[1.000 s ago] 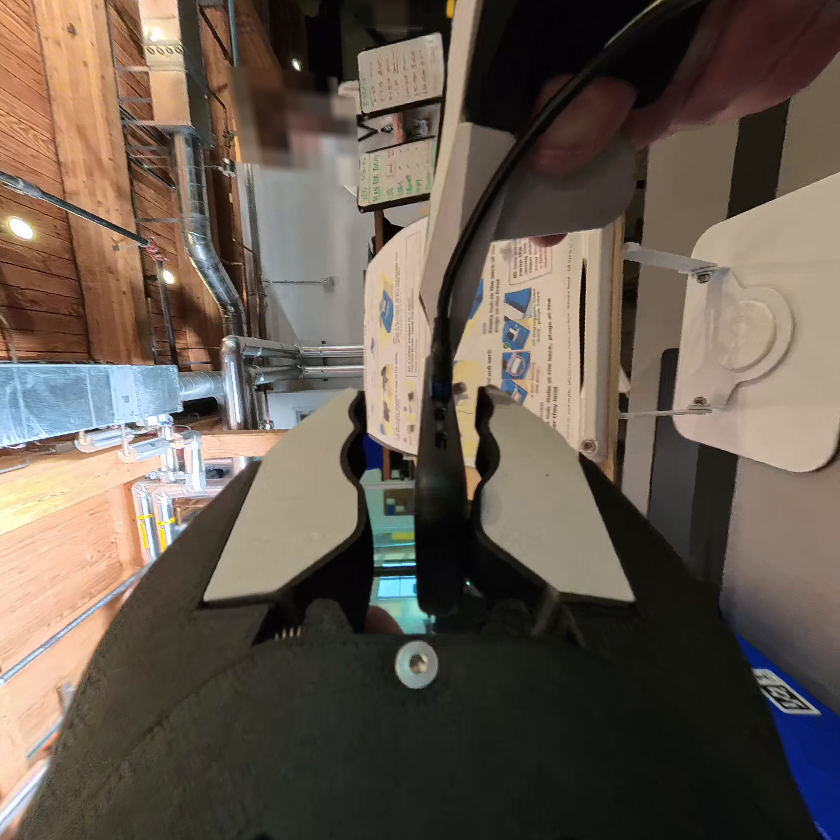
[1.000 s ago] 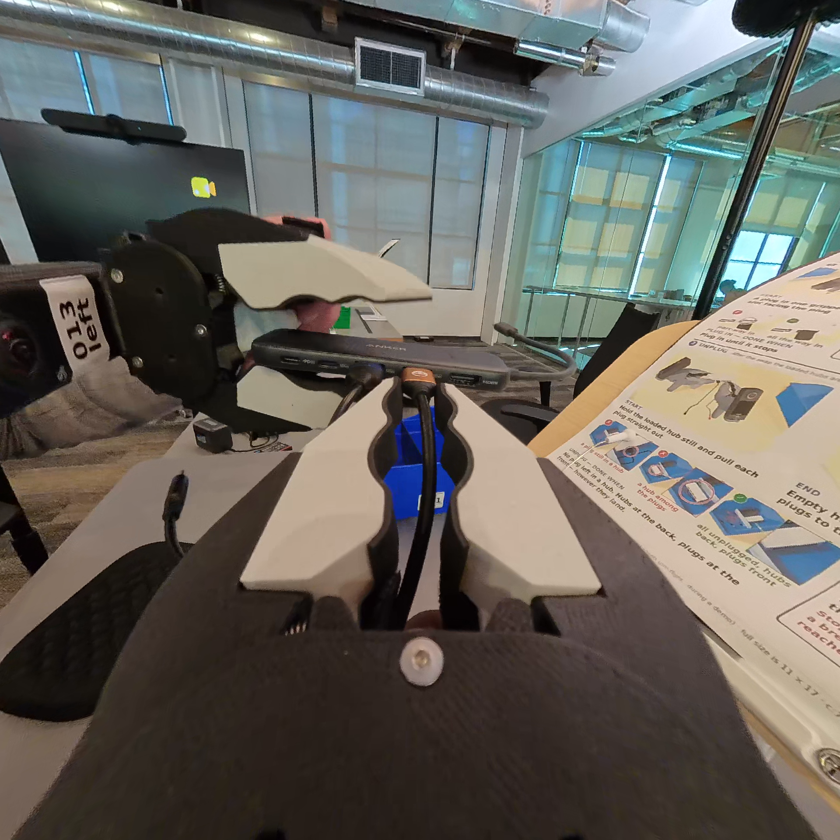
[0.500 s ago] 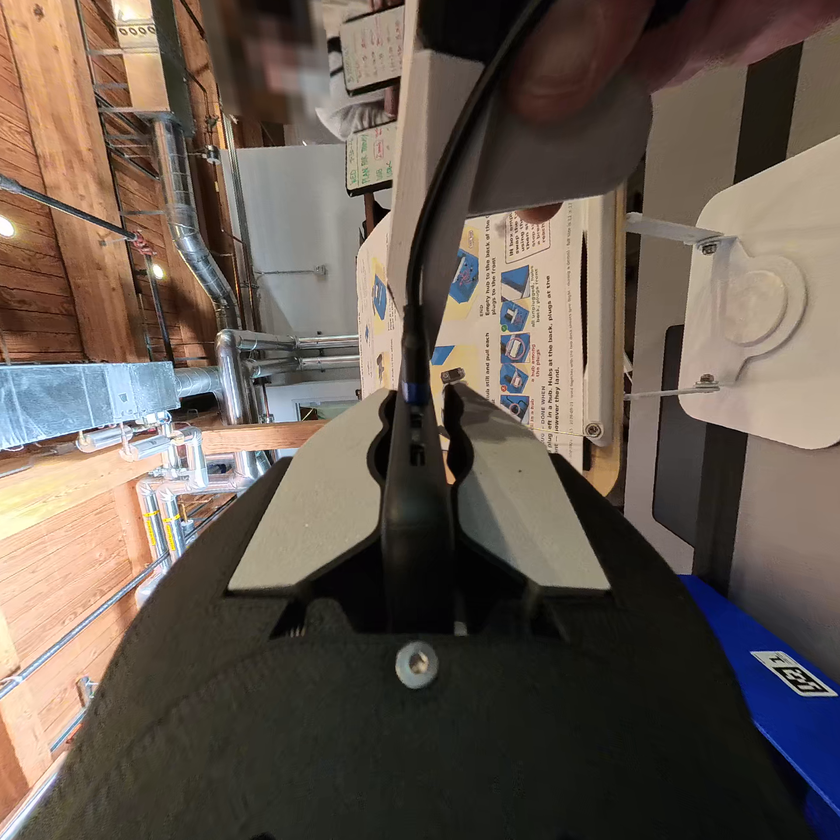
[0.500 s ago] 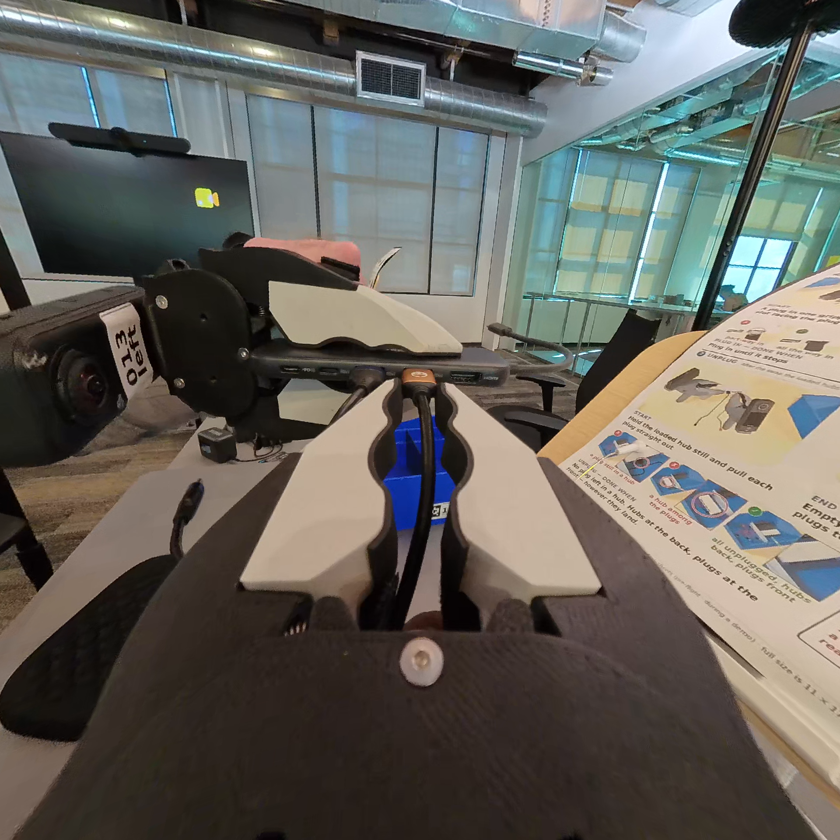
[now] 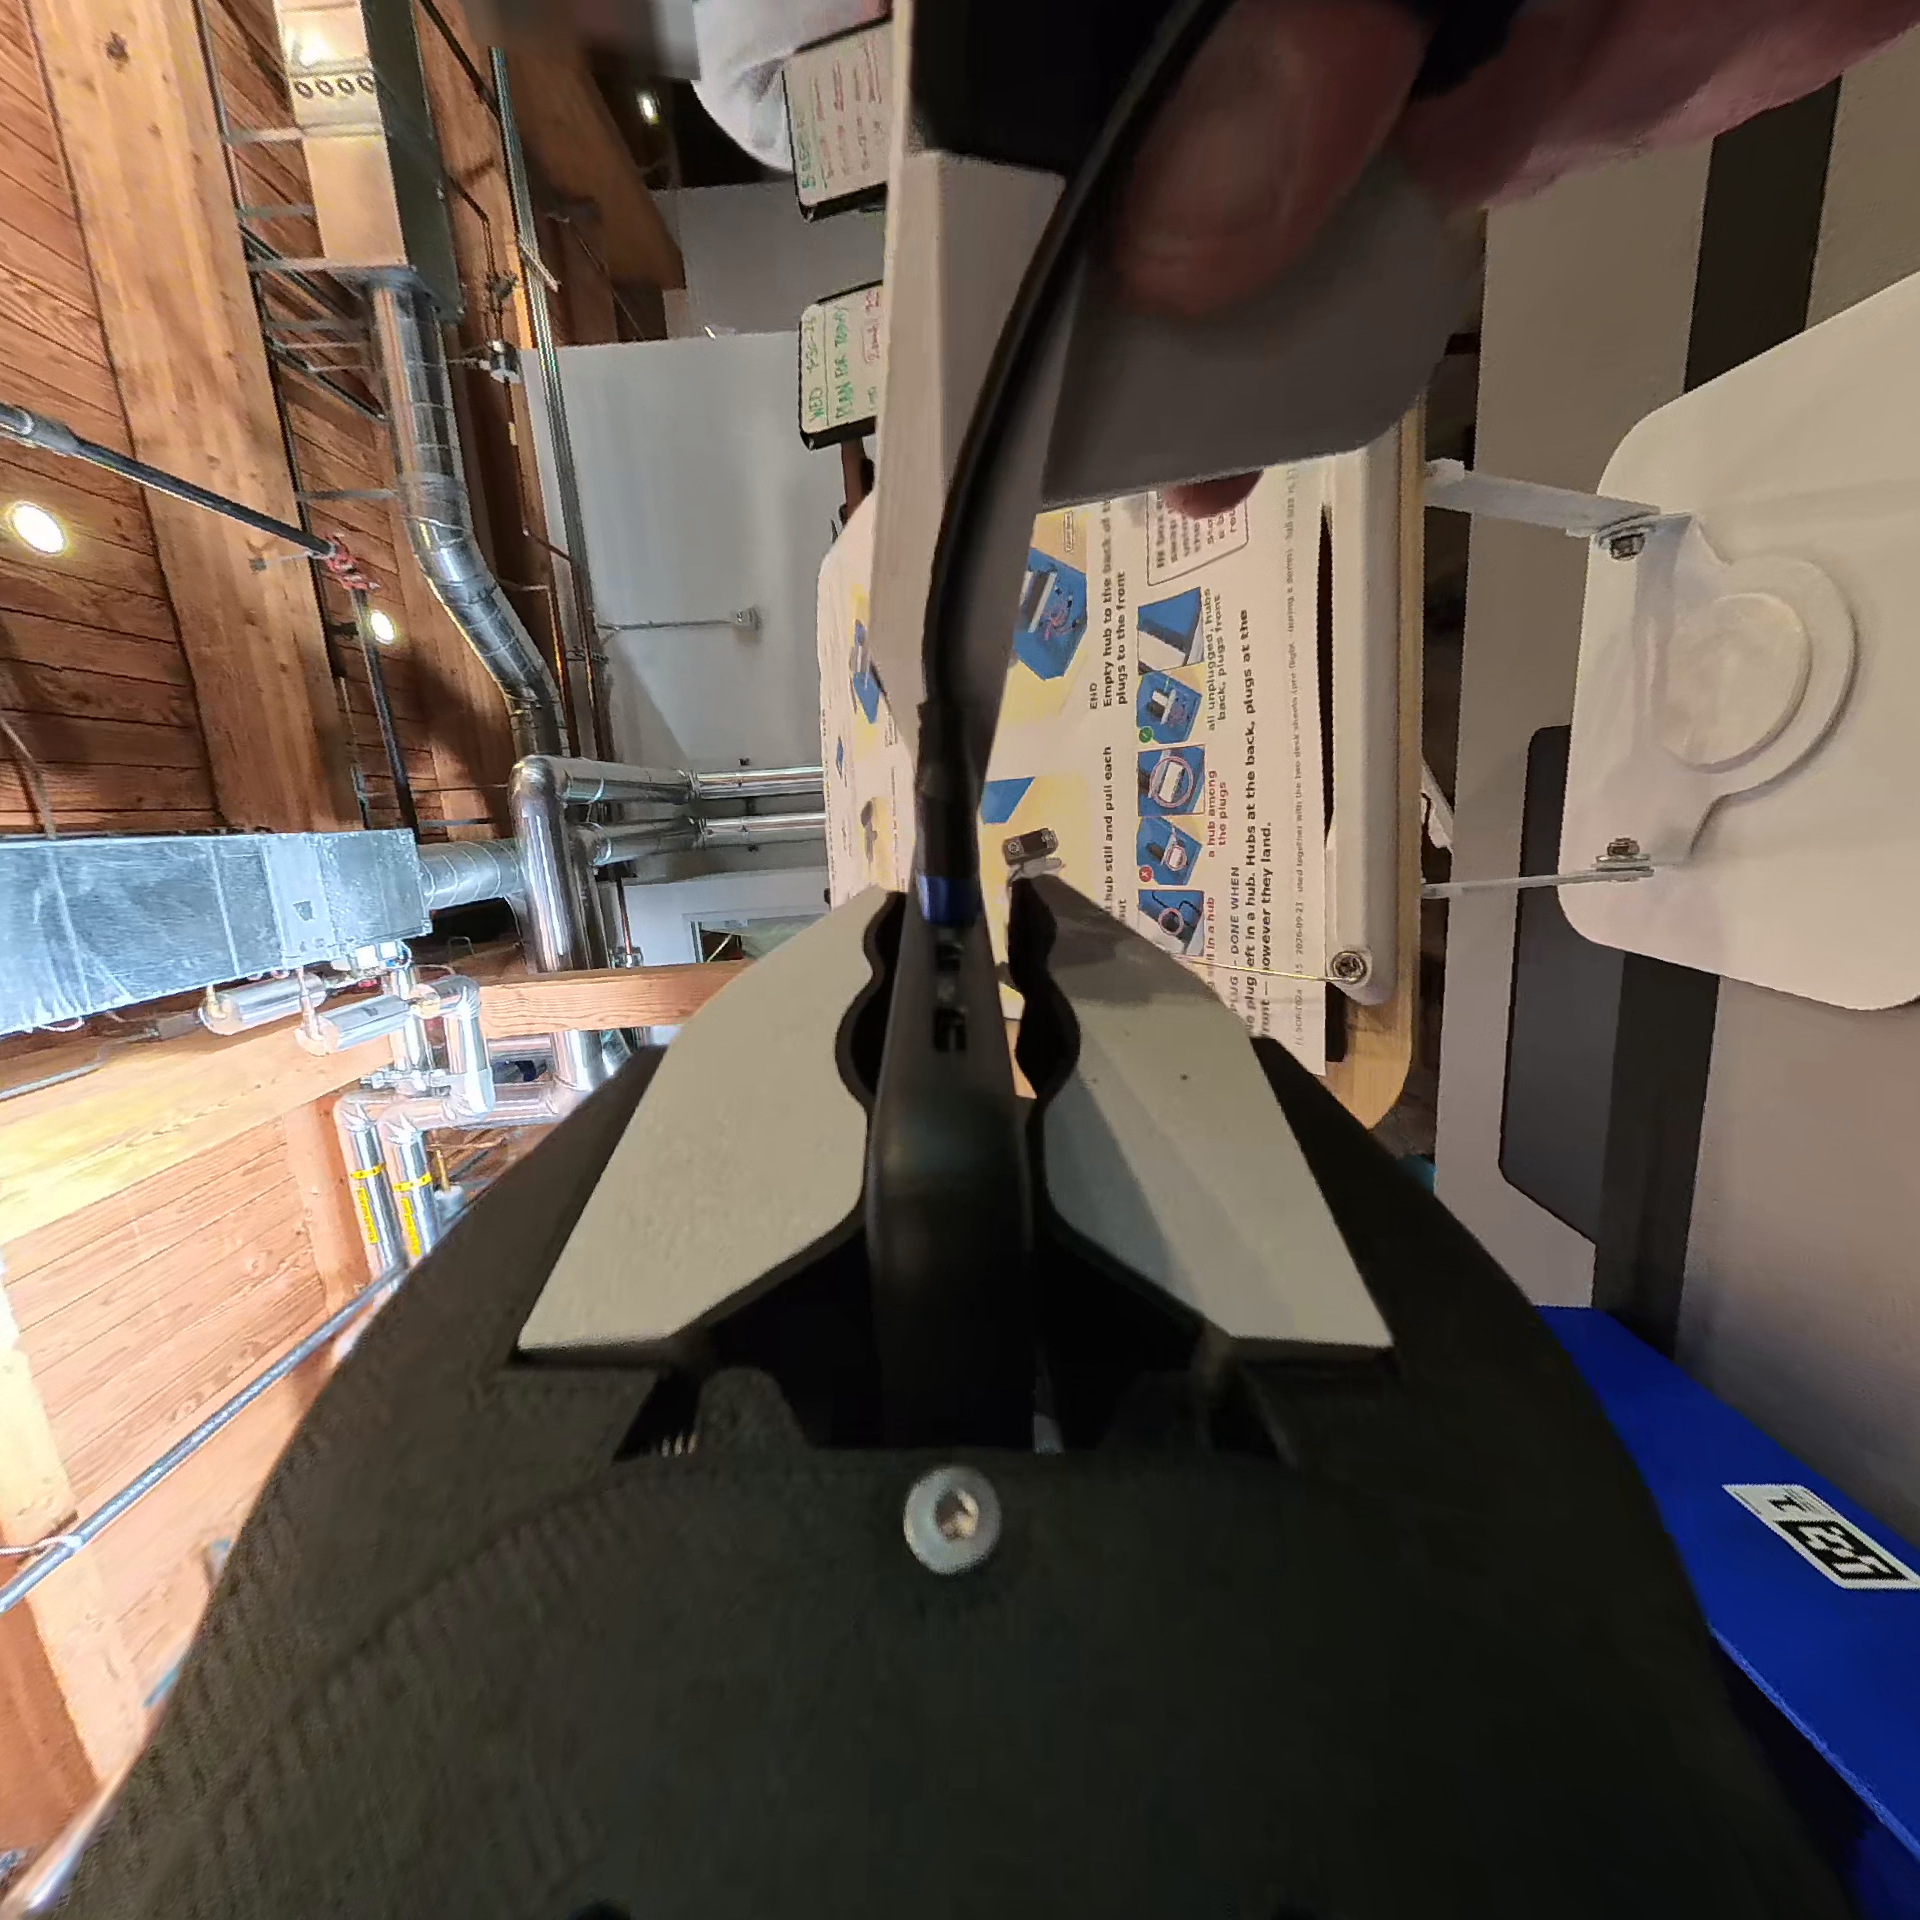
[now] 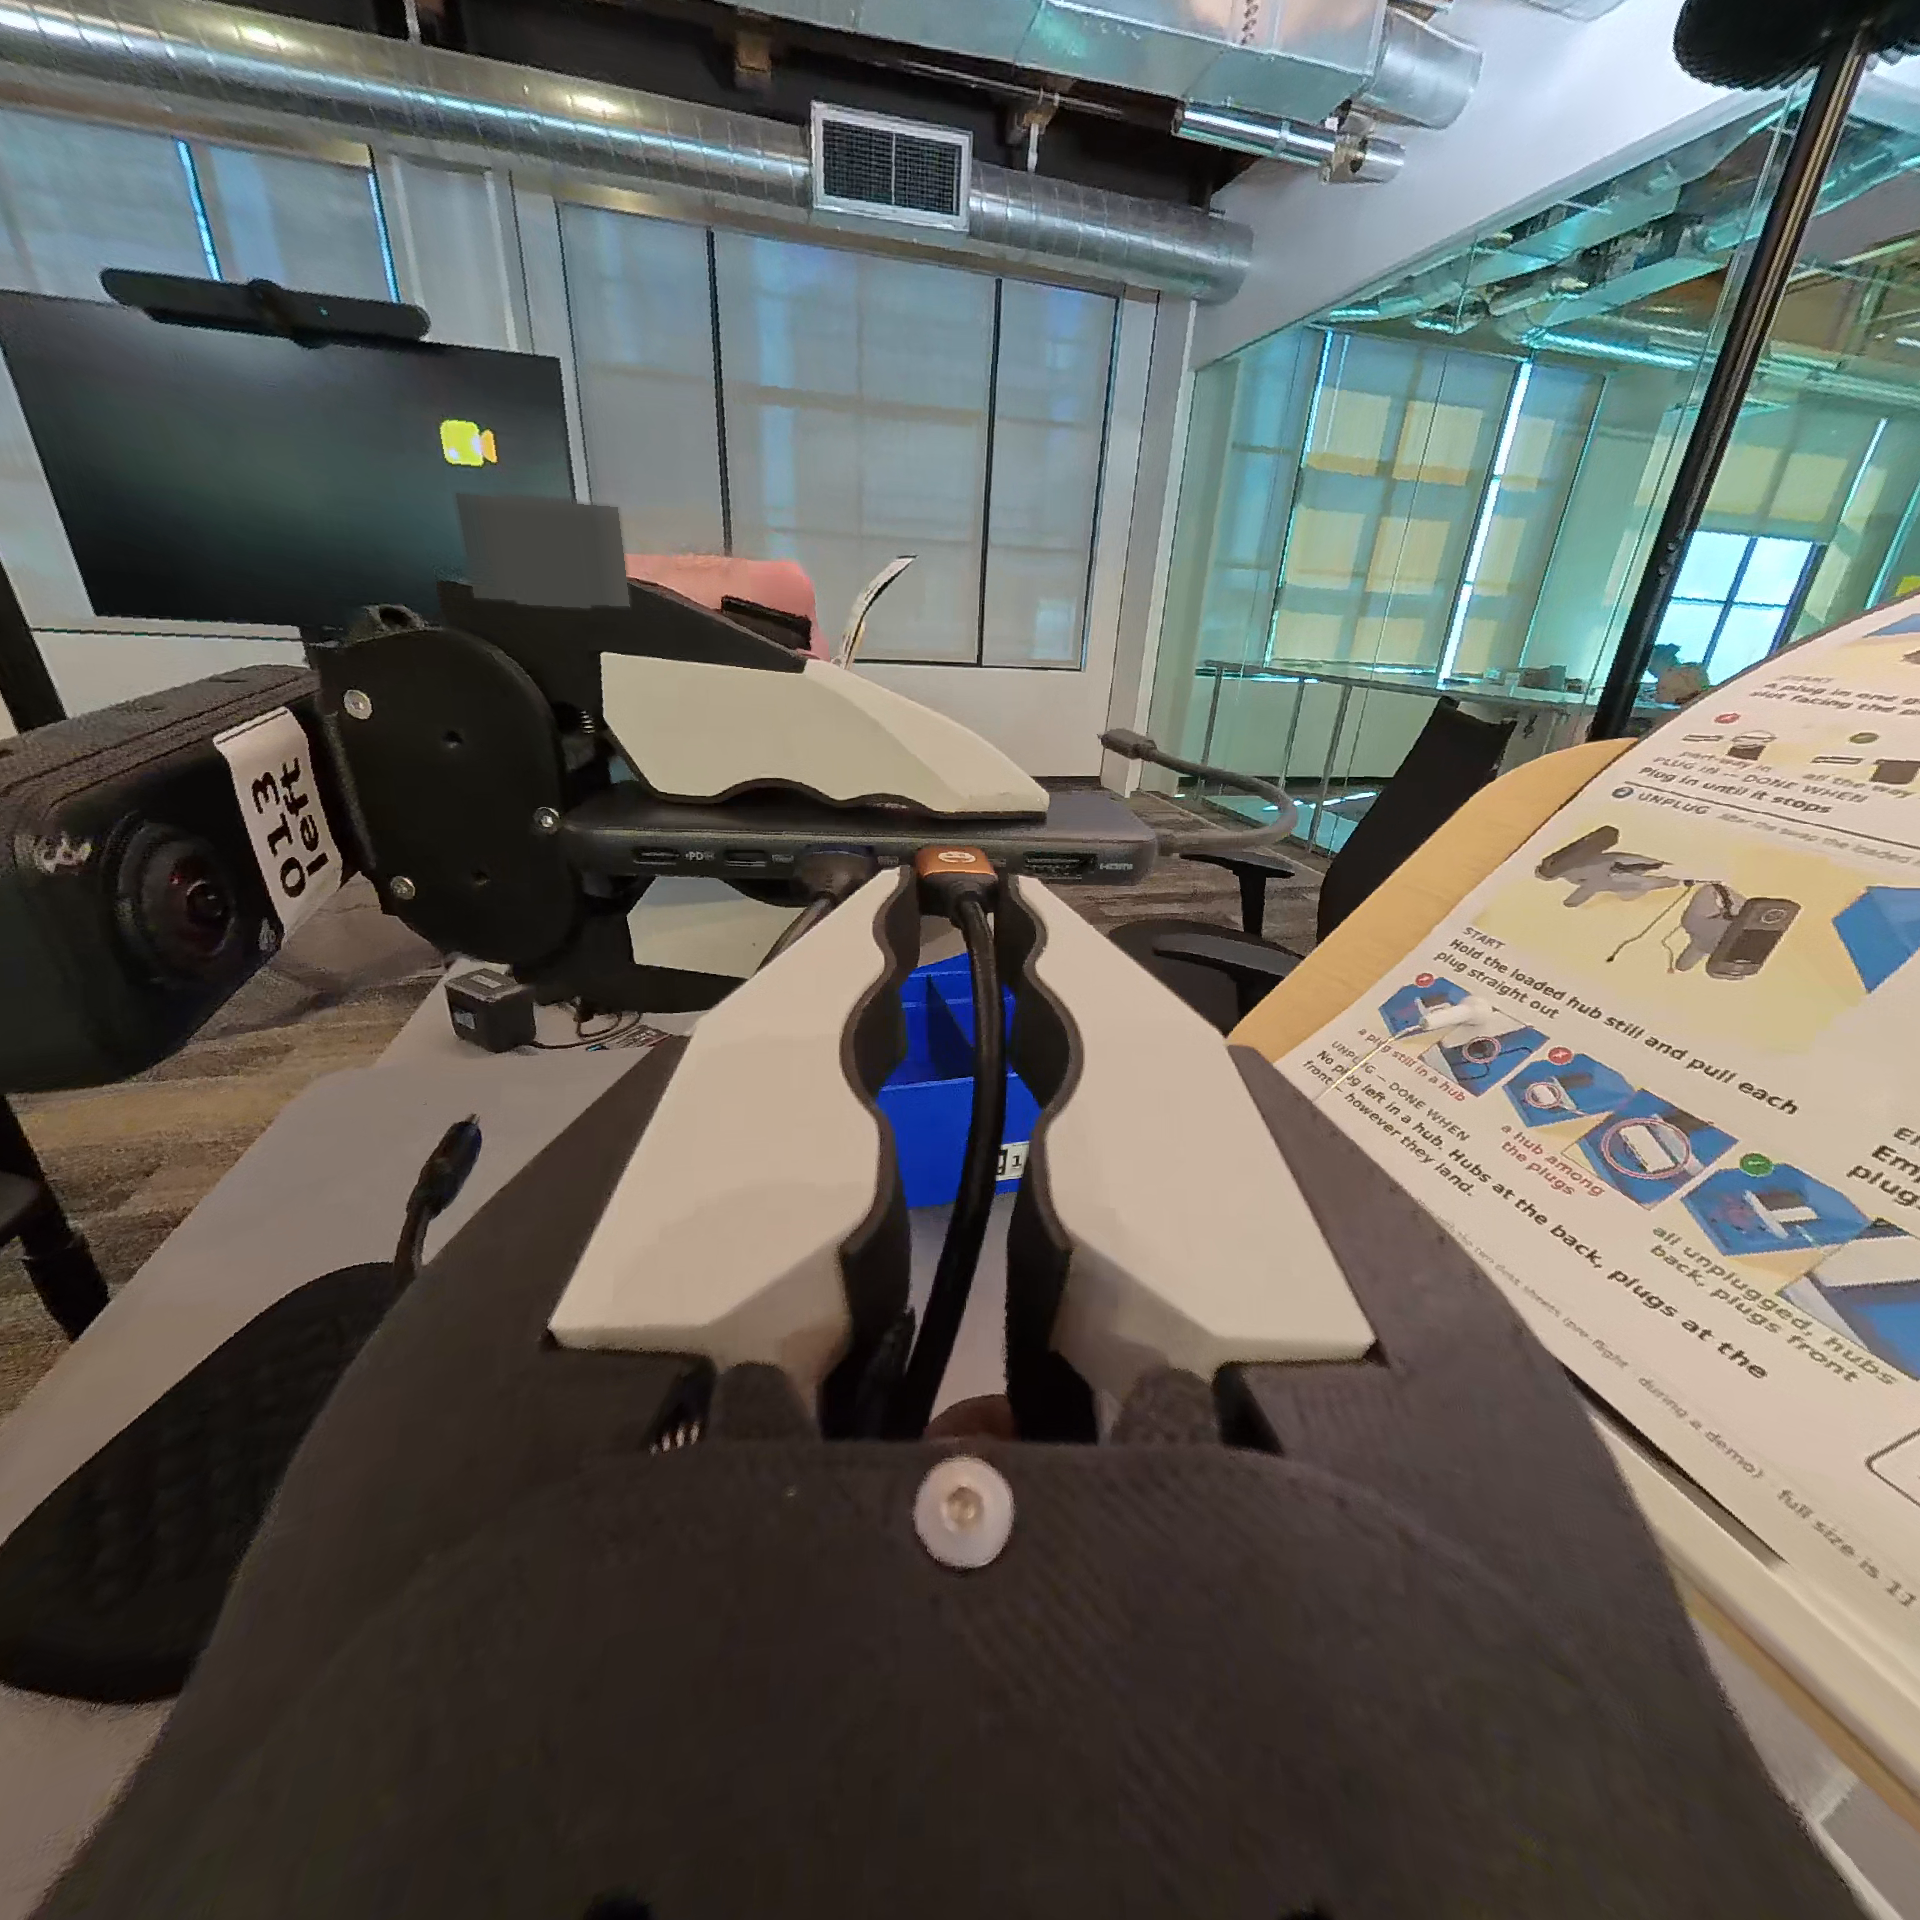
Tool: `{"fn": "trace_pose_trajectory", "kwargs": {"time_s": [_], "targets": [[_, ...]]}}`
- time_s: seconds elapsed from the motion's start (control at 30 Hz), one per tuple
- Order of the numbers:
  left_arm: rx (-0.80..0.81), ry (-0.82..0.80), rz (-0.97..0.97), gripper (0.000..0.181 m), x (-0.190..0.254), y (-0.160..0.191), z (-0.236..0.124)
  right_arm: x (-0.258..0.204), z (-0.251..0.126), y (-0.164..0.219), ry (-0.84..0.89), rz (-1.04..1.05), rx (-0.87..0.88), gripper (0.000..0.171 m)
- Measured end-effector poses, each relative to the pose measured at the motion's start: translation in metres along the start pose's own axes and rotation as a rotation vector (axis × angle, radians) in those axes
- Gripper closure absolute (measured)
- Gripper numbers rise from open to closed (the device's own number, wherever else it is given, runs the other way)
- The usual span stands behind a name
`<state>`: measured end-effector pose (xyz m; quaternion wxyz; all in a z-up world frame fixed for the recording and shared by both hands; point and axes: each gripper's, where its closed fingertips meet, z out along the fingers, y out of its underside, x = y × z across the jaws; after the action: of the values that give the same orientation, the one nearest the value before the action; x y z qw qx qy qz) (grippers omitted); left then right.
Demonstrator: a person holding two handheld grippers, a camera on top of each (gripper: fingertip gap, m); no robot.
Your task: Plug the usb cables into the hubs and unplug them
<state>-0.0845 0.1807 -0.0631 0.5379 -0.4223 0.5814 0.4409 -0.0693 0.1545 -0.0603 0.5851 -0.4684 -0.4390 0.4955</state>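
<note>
A slim dark grey USB hub (image 6: pixel 862 831) is held in the air, lying flat with its long axis running left to right across the right wrist view. Its row of ports faces toward the right gripper. The left gripper (image 6: pixel 821 748) comes in from the left side and is closed on the hub, one pale finger lying along its top face; in the left wrist view the hub (image 5: pixel 951 1143) appears edge-on, pinched between that gripper's (image 5: pixel 956 935) two fingers.

Two plugs sit in the hub's front edge. One has an orange metal collar (image 6: pixel 956 868), and its black cable (image 6: pixel 971 1091) runs straight back from the port, down the channel between the fingers of the right gripper (image 6: pixel 956 904). Those fingers stand narrowly apart, either side of the cable, with their tips just behind the orange plug; whether they actually pinch the cable cannot be told. A second, darker plug (image 6: pixel 836 868) sits in the port just to the left.

The plug's axis lines up with the right gripper's fingers and is square to the hub's length, so a straight pull or push along the fingers looks like the move that matters.

Behind and below is a blue bin (image 6: pixel 951 1101) on a grey table (image 6: pixel 312 1143). A printed instruction sheet (image 6: pixel 1621 1039) leans at the right.
</note>
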Motion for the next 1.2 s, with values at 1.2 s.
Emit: {"fn": "trace_pose_trajectory", "kwargs": {"time_s": [1.2], "targets": [[-0.047, -0.072, -0.213, 0.162, 0.010, 0.027, 0.024, 0.030, -0.037, -0.019, 0.113, -0.034, 0.056, 0.160]]}}
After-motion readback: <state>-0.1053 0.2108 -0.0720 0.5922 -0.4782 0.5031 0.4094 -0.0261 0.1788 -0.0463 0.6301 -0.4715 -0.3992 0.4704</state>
